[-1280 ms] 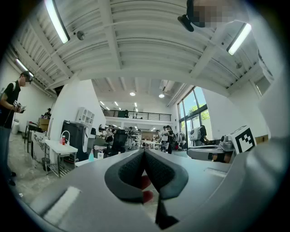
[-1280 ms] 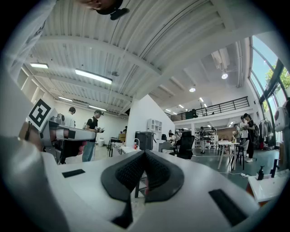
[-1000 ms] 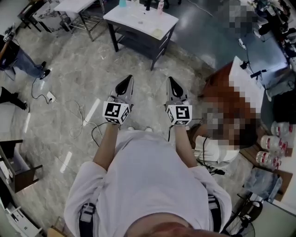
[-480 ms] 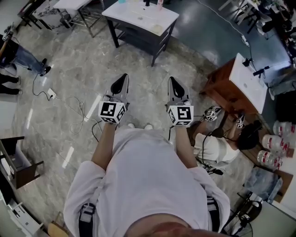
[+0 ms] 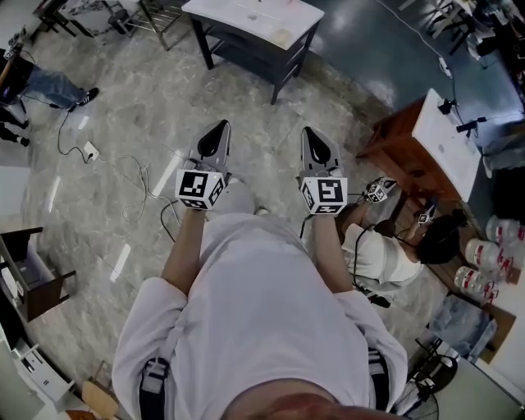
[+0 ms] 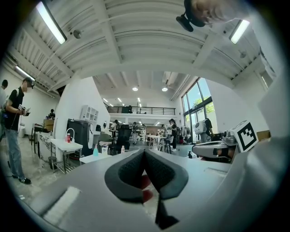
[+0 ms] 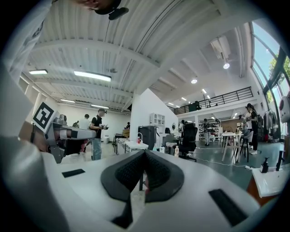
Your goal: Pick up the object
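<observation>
Shifted since a second ago: the white-topped table [image 5: 234, 12] is now cut by the top edge of the head view, where more of its top showed before.

- Floor, left side: loose cable [image 5: 131, 193] and power strip [image 5: 90, 150] on the marble.
- Left gripper [image 5: 220, 130]: held before our chest, jaws clenched tip to tip, nothing grasped.
- Right gripper [image 5: 310, 135]: level with the left, jaws likewise pressed together, empty.
- Floor, right side: brown desk [image 5: 394, 160], with a seated person [image 5: 381, 258] just beside it.
- The object: not identified. Small bottles [image 6: 95, 151] stand on a white table top ahead in the left gripper view. We cannot tell whether one of them is meant, and both grippers are well apart from them.

Risk, as we judge it: jaws left closed on arrival would knock the target over instead of taking it. The cable near our feet could also snag a step.

Also changed: both grippers ride slightly higher in view, and the standing person [image 5: 53, 84] at the left edge has drifted upward.
</observation>
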{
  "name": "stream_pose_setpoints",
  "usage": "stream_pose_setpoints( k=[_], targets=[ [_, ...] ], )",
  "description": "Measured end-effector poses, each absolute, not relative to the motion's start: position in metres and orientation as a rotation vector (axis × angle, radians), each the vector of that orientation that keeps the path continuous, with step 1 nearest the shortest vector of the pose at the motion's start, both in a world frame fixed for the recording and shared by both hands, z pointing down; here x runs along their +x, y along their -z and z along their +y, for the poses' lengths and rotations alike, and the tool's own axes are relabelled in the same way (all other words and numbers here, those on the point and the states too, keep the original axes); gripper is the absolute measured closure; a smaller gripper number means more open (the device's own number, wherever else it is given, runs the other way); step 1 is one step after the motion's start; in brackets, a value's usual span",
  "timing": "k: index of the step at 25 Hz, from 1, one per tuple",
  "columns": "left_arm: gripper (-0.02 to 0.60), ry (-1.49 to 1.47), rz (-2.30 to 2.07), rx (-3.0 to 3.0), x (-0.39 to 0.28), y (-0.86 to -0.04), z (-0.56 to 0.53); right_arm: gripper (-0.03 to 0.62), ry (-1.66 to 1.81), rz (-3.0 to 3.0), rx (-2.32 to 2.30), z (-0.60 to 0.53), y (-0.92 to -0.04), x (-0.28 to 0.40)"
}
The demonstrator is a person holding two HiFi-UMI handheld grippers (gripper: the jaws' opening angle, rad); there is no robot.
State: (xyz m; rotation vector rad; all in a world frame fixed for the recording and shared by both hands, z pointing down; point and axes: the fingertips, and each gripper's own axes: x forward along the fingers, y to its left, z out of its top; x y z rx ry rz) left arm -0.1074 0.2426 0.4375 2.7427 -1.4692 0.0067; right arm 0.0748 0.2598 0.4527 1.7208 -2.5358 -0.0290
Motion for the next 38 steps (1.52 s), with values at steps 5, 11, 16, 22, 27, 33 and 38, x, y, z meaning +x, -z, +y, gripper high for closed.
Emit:
stream_pose_setpoints(
  k=[5,11,16,22,27,33,38],
  targets=[
    [0.583,0.033,-1.450,2.746,-0.100,-0.441,0.204,0.591,0.035,-2.522,1.714,0.232,-0.457,0.075],
    [0.583,0.087,-1.415,2.748,-0.094,-0.446,0.116,0.591,0.026,-2.498,1.720,0.161,-0.462,0.073],
    [0.583,0.075,-1.377,2.790,-0.089,-0.448,0.023,0.591,0.005,-2.471,1.721,0.078,-0.466,0.063],
    [0.583,0.063,-1.311,2.806,-0.092,-0.446,-0.084,0.591,-0.079,-2.425,1.777,-0.030,-0.480,0.064],
    [0.583,0.054,-1.244,2.789,-0.100,-0.456,-0.149,0.591,-0.147,-2.330,1.850,-0.097,-0.491,0.069],
    [0.583,0.030,-1.169,2.774,-0.095,-0.473,-0.206,0.591,-0.184,-2.248,1.902,-0.150,-0.501,0.082],
    [0.583,0.029,-1.163,2.764,-0.084,-0.480,-0.231,0.591,-0.212,-2.221,1.913,-0.175,-0.510,0.099]
  ],
)
